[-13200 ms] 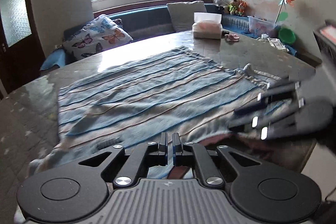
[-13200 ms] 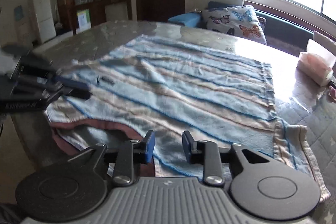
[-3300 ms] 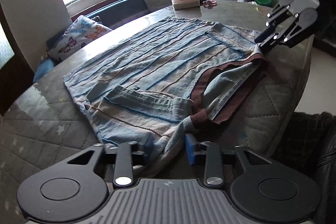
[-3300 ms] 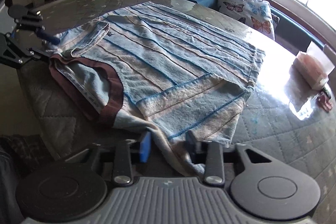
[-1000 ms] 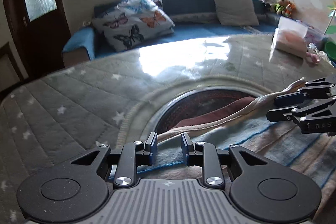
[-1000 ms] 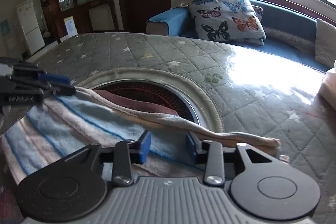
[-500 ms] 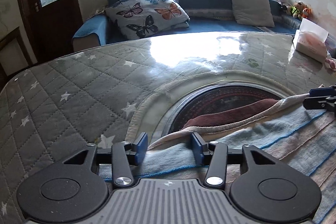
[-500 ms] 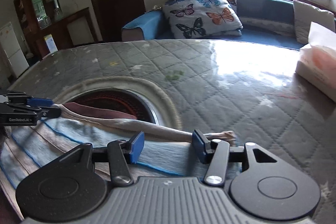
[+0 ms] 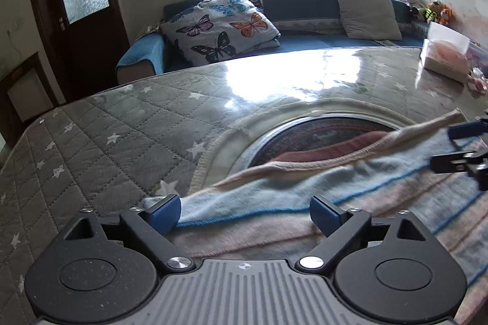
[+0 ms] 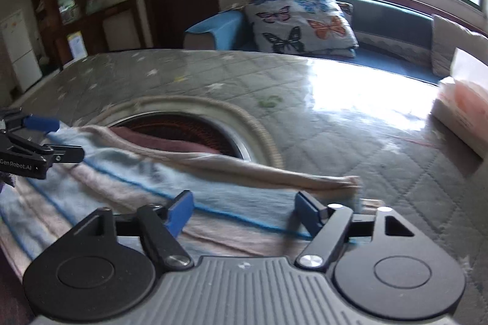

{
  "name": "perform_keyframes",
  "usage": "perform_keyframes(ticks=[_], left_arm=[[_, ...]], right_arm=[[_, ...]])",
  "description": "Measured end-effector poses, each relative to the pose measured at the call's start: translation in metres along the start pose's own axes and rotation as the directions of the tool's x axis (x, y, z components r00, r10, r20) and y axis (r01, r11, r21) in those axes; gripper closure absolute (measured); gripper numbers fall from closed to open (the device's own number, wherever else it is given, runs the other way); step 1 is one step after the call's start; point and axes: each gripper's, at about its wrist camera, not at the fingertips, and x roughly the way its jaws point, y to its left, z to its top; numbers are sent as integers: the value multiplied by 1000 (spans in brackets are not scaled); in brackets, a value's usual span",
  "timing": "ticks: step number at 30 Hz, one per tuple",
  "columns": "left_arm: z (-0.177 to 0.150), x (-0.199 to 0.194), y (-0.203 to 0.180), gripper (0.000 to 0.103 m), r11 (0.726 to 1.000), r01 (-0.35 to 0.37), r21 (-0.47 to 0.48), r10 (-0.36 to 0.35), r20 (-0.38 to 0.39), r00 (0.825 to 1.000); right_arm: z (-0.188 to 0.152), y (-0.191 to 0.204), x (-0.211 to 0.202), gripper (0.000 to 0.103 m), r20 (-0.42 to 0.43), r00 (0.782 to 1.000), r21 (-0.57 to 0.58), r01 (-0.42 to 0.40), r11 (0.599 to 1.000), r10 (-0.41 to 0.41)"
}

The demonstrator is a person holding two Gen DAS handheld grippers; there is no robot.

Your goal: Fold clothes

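Your left gripper (image 9: 245, 210) and right gripper (image 10: 244, 210) are both opening, blue pads clear of the striped garment (image 9: 305, 203) lying between and beneath them.

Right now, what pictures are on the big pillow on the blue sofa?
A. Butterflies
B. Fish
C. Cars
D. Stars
A: the pillow on the blue sofa behind the table is printed with colourful butterflies, plain in both wrist views.
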Motion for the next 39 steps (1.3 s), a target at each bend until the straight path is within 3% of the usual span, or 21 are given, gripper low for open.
perform_keyframes(ticks=[10, 16, 31, 39], left_arm=[[-4, 7, -15, 6, 1000, 11, 13, -11, -17, 1000], [-10, 9, -15, 5, 1000, -2, 18, 3, -20, 1000], [-47, -29, 4, 0, 997, -66, -35, 66, -19, 998], [-71, -59, 20, 0, 989, -110, -98, 110, -7, 994]], right_arm=[[3, 53, 29, 14, -5, 999, -105, 44, 994, -44], [-2, 65, 22, 13, -8, 1000, -148, 24, 989, -25], [-38, 75, -21, 9, -48, 999, -166, -27, 986, 19], [-60, 70, -47, 4, -33, 999, -118, -46, 992, 42]])
